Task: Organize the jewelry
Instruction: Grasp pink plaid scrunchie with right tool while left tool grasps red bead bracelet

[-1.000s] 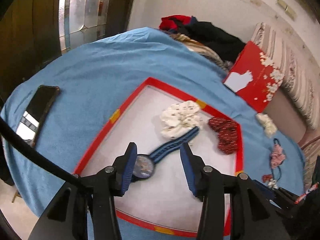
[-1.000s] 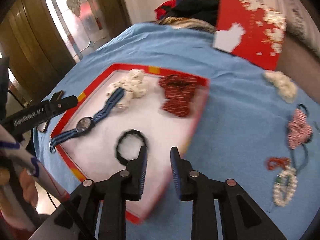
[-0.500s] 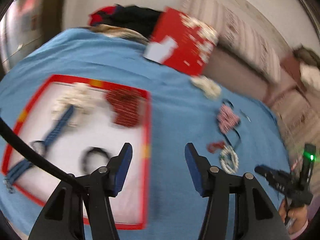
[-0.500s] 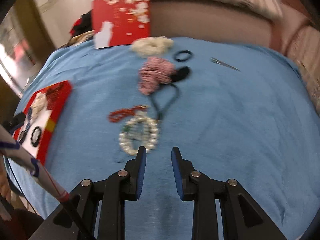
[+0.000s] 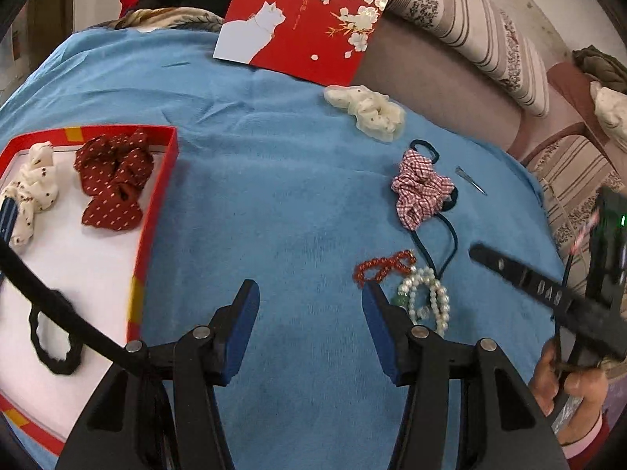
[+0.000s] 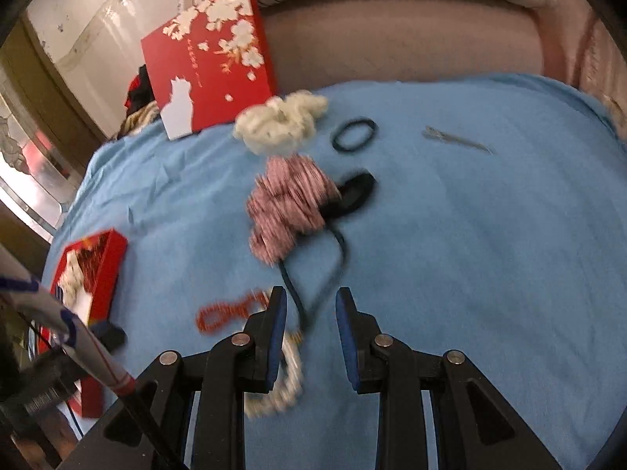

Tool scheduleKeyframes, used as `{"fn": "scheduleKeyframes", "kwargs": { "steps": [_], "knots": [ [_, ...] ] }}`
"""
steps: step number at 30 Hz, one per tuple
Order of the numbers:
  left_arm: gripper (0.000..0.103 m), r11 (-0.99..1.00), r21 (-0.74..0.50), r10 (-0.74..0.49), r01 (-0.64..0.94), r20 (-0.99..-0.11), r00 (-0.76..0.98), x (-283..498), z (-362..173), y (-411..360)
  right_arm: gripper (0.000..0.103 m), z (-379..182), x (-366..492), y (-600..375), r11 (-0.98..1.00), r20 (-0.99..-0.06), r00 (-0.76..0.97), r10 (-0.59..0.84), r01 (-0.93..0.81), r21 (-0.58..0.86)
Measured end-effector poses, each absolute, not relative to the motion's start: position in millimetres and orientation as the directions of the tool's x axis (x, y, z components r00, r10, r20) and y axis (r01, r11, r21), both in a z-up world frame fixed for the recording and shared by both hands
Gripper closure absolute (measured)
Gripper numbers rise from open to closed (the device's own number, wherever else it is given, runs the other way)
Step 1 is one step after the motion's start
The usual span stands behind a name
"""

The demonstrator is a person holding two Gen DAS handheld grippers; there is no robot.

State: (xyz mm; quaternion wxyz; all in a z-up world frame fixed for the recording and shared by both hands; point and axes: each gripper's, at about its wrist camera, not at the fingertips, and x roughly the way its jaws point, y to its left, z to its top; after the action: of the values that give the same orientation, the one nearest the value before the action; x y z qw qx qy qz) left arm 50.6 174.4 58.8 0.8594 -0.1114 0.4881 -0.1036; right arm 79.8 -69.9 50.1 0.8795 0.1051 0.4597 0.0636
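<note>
Blue cloth [image 5: 274, 196] covered the whole work surface, with a striped sofa back behind it. Over that cloth the left gripper [image 5: 309, 317] hung with its jaws spread wide and nothing between them. Just right of its right finger lay a pearl bracelet [image 5: 427, 301], touching a red bead bracelet [image 5: 382, 266] and a dark elastic cord [image 5: 439, 243]. Farther out sat a pink checked scrunchie [image 5: 419, 192], then a cream scrunchie [image 5: 368, 111] near a red gift box lid [image 5: 301, 15] propped against the sofa. To the left stood a red-rimmed tray [image 5: 156, 196] holding a dark red dotted scrunchie [image 5: 115, 184], a white dotted scrunchie [image 5: 29, 188] and a black hair tie [image 5: 55, 337].

The right gripper [image 6: 309, 333] was open by a modest gap, empty, with the elastic cord's loop [image 6: 313, 297] lying on the cloth between its fingertips. The pearl bracelet [image 6: 286, 384] showed under its left finger, though blur made contact hard to judge. Beyond lay the pink scrunchie [image 6: 286, 207], a black hair ring [image 6: 354, 135] and a metal hair clip [image 6: 454, 139], well apart.
</note>
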Motion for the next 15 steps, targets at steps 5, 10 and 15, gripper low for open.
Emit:
{"fn": "scheduleKeyframes", "kwargs": {
  "steps": [5, 10, 15],
  "knots": [
    [0.05, 0.947, -0.317, -0.299, 0.046, -0.823, 0.483, 71, 50, 173, 0.069, 48, 124, -46, 0.976, -0.795, 0.569, 0.207, -0.06, 0.212],
    [0.05, 0.928, -0.372, -0.342, 0.023, -0.826, 0.447, 87, 37, 171, 0.077, 24, 159, -36, 0.983, -0.84, 0.513, 0.175, -0.042, 0.179],
    [0.05, 0.898, -0.436, -0.416, 0.052, -0.807, 0.418, 92, 31, 160, 0.098, 33, 153, -43, 0.98, -0.821, 0.535, 0.199, -0.084, 0.183]
  ]
}}
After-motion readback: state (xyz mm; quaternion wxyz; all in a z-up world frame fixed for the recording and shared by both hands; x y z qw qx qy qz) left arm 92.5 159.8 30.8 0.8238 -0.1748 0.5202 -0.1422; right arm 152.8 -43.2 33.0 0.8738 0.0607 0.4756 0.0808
